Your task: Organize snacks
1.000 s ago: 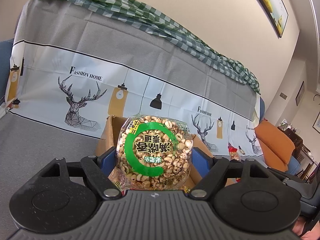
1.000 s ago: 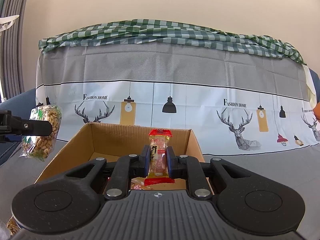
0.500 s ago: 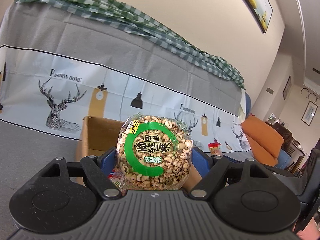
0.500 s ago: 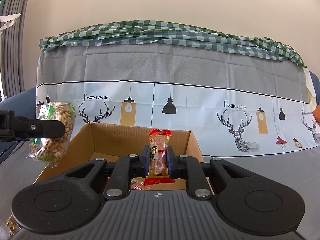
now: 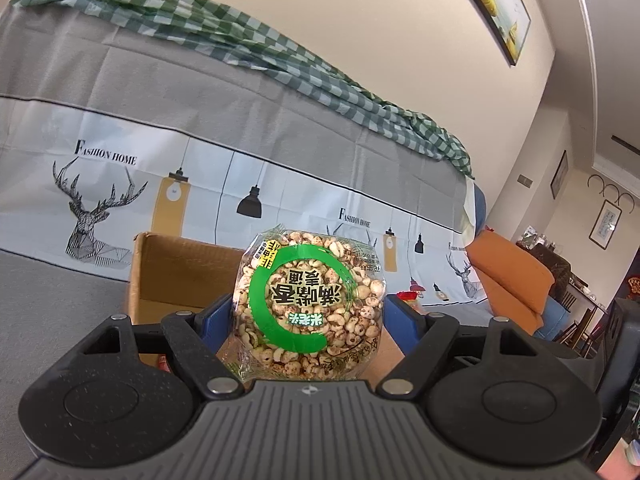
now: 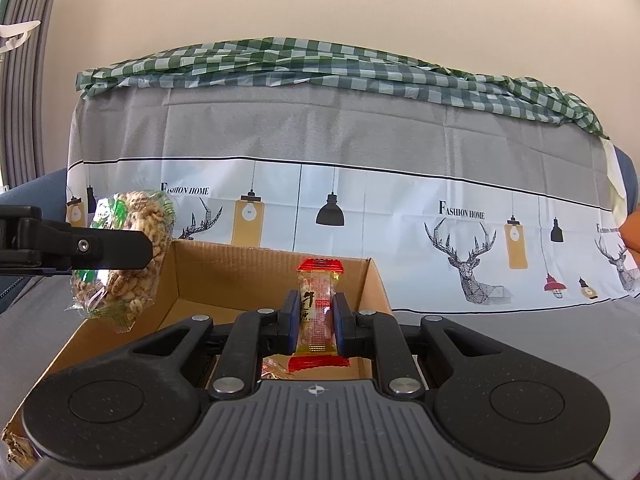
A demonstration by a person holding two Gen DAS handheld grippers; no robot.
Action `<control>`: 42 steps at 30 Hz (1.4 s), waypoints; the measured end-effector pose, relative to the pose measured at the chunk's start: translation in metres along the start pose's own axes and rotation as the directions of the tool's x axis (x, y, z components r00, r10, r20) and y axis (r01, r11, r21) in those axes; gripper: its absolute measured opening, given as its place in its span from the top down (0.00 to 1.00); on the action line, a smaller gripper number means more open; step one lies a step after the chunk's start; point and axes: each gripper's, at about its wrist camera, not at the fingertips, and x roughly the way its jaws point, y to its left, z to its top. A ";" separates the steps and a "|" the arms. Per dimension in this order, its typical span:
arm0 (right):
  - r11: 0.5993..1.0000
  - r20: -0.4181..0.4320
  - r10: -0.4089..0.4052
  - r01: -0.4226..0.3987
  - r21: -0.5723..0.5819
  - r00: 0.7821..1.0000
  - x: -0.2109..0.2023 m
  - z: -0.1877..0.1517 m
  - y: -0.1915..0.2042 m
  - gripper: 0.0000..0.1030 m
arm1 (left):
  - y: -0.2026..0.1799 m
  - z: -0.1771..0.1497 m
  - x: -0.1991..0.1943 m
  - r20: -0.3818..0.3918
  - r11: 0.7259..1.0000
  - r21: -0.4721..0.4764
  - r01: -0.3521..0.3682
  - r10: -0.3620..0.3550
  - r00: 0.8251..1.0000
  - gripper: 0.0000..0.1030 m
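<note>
Two snack items were logged, each held in a gripper above or near one cardboard box (image 6: 224,276). Item 1: round puffed-grain cake pack (image 5: 310,306), clear wrap w/ green ring label, print upside down in the left wrist view; left gripper (image 5: 310,320) was clamped on it, blue pads pressing both sides. Seen from the right wrist view, the same pack (image 6: 128,256) hung at the box's left rim, tilted, w/ the left gripper's black finger (image 6: 108,250) crossing in front of it. Item 2: slim red-and-yellow snack bar (image 6: 318,312), upright, gripped at mid-length by the right gripper (image 6: 316,320), jaws closed on it, red crimped ends showing above and below the pads. It sat in line w/ the open box interior; whether it was over or just short of the opening cannot be told. Box: brown corrugated, top open, flaps up, resting on a grey cloth surface (image 6: 500,344); some wrapped items lay inside (only slivers visible past the gripper body). Backdrop: grey-and-white cover (image 6: 360,184) printed w/ deer, hanging lamps and "Fashion Home", topped by a green checked cloth (image 6: 320,64). Orange cushion (image 5: 508,276) sat at right in the left wrist view, framed pictures on the wall beyond.
</note>
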 end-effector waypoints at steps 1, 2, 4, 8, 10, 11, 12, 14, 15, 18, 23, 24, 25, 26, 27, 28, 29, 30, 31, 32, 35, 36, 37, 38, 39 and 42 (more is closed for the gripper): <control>1.000 -0.001 -0.001 0.001 0.000 1.000 0.000 0.000 0.000 0.83 | -0.003 0.000 -0.001 0.012 1.000 0.018 -0.007 0.007 1.000 0.15; 1.000 -0.002 -0.002 0.002 0.000 1.000 0.001 0.000 -0.001 0.83 | -0.005 0.000 -0.001 0.022 0.999 0.038 -0.008 0.007 1.000 0.11; 1.000 -0.003 -0.020 0.020 -0.001 1.000 0.001 0.001 0.000 0.69 | -0.010 -0.001 -0.003 0.036 0.997 0.076 0.004 -0.007 0.999 0.01; 0.999 0.008 -0.036 0.036 0.029 0.999 -0.001 0.002 -0.003 0.27 | -0.016 -0.005 -0.008 0.052 0.992 0.125 -0.012 0.005 0.999 0.01; 0.999 0.005 -0.033 0.033 0.040 0.999 -0.002 0.001 -0.005 0.25 | -0.017 -0.006 -0.013 0.054 0.991 0.131 -0.027 0.020 0.998 0.01; 0.999 0.003 -0.033 0.033 0.043 0.999 -0.003 0.001 -0.004 0.21 | -0.017 -0.007 -0.017 0.057 0.991 0.133 -0.036 0.029 0.998 0.01; 0.999 0.003 -0.032 0.032 0.044 0.999 -0.004 0.001 -0.004 0.19 | -0.017 -0.008 -0.021 0.062 0.990 0.136 -0.046 0.037 0.997 0.01; 0.999 0.014 -0.025 0.025 0.041 1.000 -0.010 0.000 -0.003 0.10 | -0.018 -0.009 -0.029 0.070 0.988 0.135 -0.069 0.060 0.996 0.01; 0.999 0.017 -0.021 0.021 0.040 1.000 -0.012 0.000 -0.003 0.07 | -0.018 -0.009 -0.033 0.073 0.988 0.128 -0.083 0.074 0.995 0.01; 0.999 0.026 -0.028 0.027 0.032 0.999 -0.023 -0.002 -0.004 0.01 | -0.017 -0.011 -0.043 0.051 0.989 0.096 -0.116 0.111 0.992 0.01; 0.994 -0.017 -0.032 0.033 0.100 0.999 -0.040 -0.009 -0.015 0.01 | -0.020 -0.023 -0.059 -0.025 0.984 0.070 -0.165 0.167 0.986 0.01; 0.993 -0.033 -0.038 0.041 0.108 0.999 -0.042 -0.011 -0.016 0.01 | -0.022 -0.026 -0.061 -0.046 0.979 0.076 -0.191 0.194 0.980 0.01; 0.993 -0.052 -0.046 0.051 0.111 0.998 -0.045 -0.014 -0.016 0.01 | -0.024 -0.029 -0.063 -0.067 0.976 0.081 -0.204 0.209 0.976 0.01; 0.992 -0.069 -0.050 0.057 0.111 0.996 -0.048 -0.016 -0.016 0.01 | -0.024 -0.032 -0.064 -0.088 0.975 0.081 -0.207 0.214 0.973 0.01; 0.992 -0.085 -0.051 0.060 0.110 0.995 -0.052 -0.018 -0.016 0.01 | -0.025 -0.036 -0.067 -0.106 0.973 0.078 -0.216 0.224 0.969 0.01; 0.992 -0.097 -0.049 0.059 0.110 0.994 -0.055 -0.021 -0.016 0.01 | -0.026 -0.039 -0.070 -0.118 0.971 0.074 -0.227 0.235 0.965 0.01; 0.992 -0.106 -0.047 0.059 0.113 0.993 -0.060 -0.024 -0.016 0.01 | -0.028 -0.042 -0.074 -0.129 0.970 0.070 -0.231 0.238 0.963 0.01; 0.991 -0.114 -0.047 0.060 0.120 0.992 -0.065 -0.027 -0.016 0.01 | -0.029 -0.044 -0.076 -0.142 0.970 0.066 -0.236 0.243 0.960 0.01; 0.990 -0.122 -0.045 0.061 0.129 0.991 -0.070 -0.029 -0.017 0.01 | -0.031 -0.049 -0.078 -0.157 0.967 0.069 -0.245 0.253 0.955 0.01; 0.988 -0.129 -0.041 0.060 0.141 0.991 -0.074 -0.031 -0.017 0.01 | -0.033 -0.052 -0.079 -0.170 0.964 0.077 -0.253 0.263 0.950 0.01; 0.986 -0.162 -0.021 0.047 0.159 0.987 -0.080 -0.039 -0.015 0.01 | -0.036 -0.061 -0.076 -0.221 0.959 0.108 -0.264 0.282 0.934 0.01; 0.988 -0.171 -0.020 0.046 0.150 0.985 -0.079 -0.040 -0.013 0.01 | -0.035 -0.063 -0.074 -0.227 0.957 0.113 -0.266 0.286 0.931 0.01; 0.990 -0.171 -0.025 0.048 0.133 0.985 -0.078 -0.041 -0.011 0.00 | -0.034 -0.063 -0.072 -0.228 0.955 0.115 -0.275 0.294 0.928 0.01; 0.992 -0.170 -0.031 0.052 0.118 0.985 -0.076 -0.041 -0.009 0.01 | -0.032 -0.063 -0.070 -0.227 0.951 0.114 -0.287 0.306 0.924 0.01; 0.992 -0.174 -0.035 0.054 0.110 0.984 -0.074 -0.041 -0.008 0.01 | -0.029 -0.063 -0.068 -0.229 0.947 0.109 -0.302 0.320 0.919 0.01; 0.991 -0.201 -0.021 0.047 0.125 0.979 -0.066 -0.041 -0.007 0.01 | -0.019 -0.062 -0.064 -0.250 0.937 0.081 -0.339 0.349 0.903 0.01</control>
